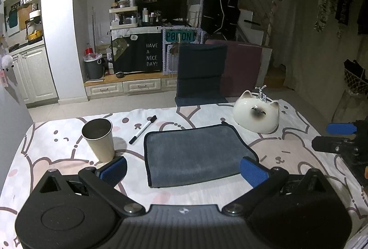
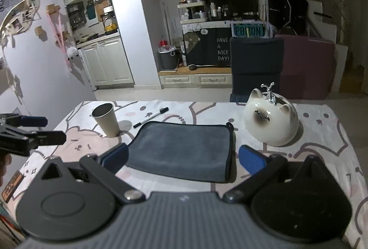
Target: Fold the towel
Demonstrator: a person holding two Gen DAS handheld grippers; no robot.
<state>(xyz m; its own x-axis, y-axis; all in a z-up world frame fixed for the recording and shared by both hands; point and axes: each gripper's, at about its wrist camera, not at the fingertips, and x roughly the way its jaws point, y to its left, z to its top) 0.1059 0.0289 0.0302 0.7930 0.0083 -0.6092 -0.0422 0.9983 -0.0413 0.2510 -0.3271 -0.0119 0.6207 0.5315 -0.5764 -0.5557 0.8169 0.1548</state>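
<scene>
A grey towel (image 1: 195,152) with a dark border lies folded flat on the patterned tablecloth, fold toward me. It also shows in the right wrist view (image 2: 181,152). My left gripper (image 1: 184,168) is open and empty, its blue pads either side of the towel's near edge, above it. My right gripper (image 2: 184,157) is open and empty, likewise just short of the towel's near edge. Each gripper shows at the edge of the other's view: the right one (image 1: 331,136) and the left one (image 2: 39,131).
A paper cup (image 1: 99,138) stands left of the towel, with a black marker (image 1: 142,129) beside it. A white ceramic cat figure (image 1: 256,114) sits at the towel's far right corner. A dark chair (image 1: 200,72) stands behind the table.
</scene>
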